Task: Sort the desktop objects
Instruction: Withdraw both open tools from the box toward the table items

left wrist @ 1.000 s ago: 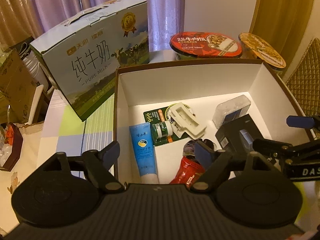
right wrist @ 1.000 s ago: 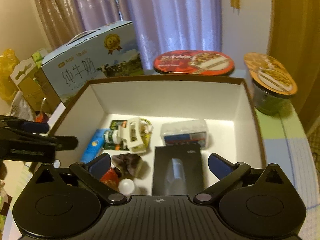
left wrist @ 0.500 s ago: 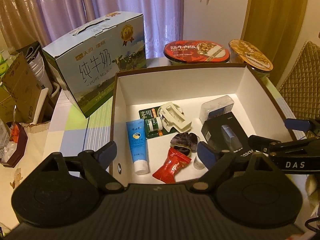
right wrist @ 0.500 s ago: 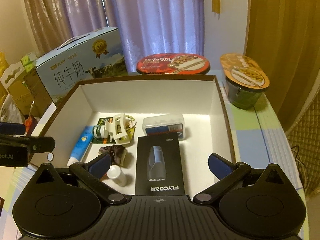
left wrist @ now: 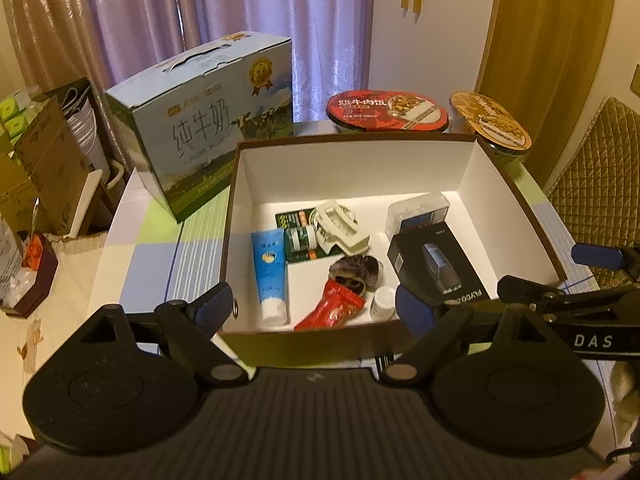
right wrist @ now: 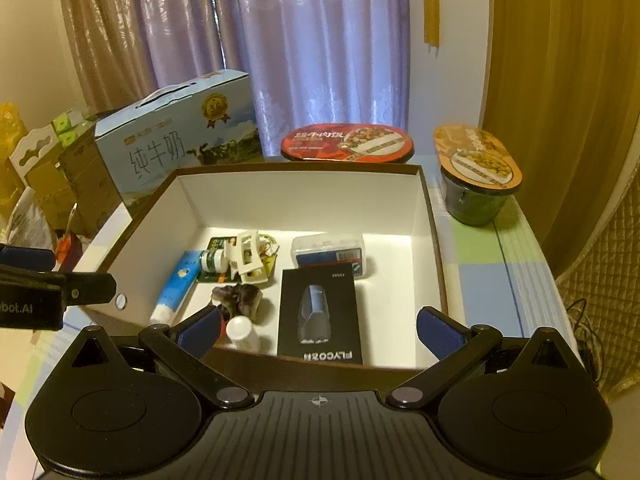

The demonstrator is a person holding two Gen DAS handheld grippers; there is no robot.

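A brown box with white inner walls [left wrist: 500, 184] [right wrist: 304, 196] holds the sorted items. Inside lie a blue tube [left wrist: 270, 268] [right wrist: 174, 286], a red packet [left wrist: 334, 308], a white hair clip [left wrist: 338, 226] [right wrist: 248, 256], a small green bottle [left wrist: 302, 238], a dark scrunchie [left wrist: 356, 270] [right wrist: 240, 296], a small white bottle [left wrist: 384, 300] [right wrist: 240, 332], a clear case [left wrist: 418, 214] [right wrist: 330, 254] and a black FLYCO box [left wrist: 436, 268] [right wrist: 318, 312]. My left gripper [left wrist: 316, 304] hangs open above the box's near edge, holding nothing. My right gripper [right wrist: 319, 328] is also open and holds nothing.
A blue milk carton [left wrist: 208, 120] stands left of the box. Two instant-noodle bowls [left wrist: 386, 110] [left wrist: 490, 124] sit behind it. Cardboard boxes [left wrist: 40, 160] crowd the far left. A quilted chair [left wrist: 600, 168] is at the right. The checked tablecloth [right wrist: 492, 280] shows right of the box.
Both grippers have drawn back and upward from the box, so its near wall and more of the table now show. Nothing in the box has moved.
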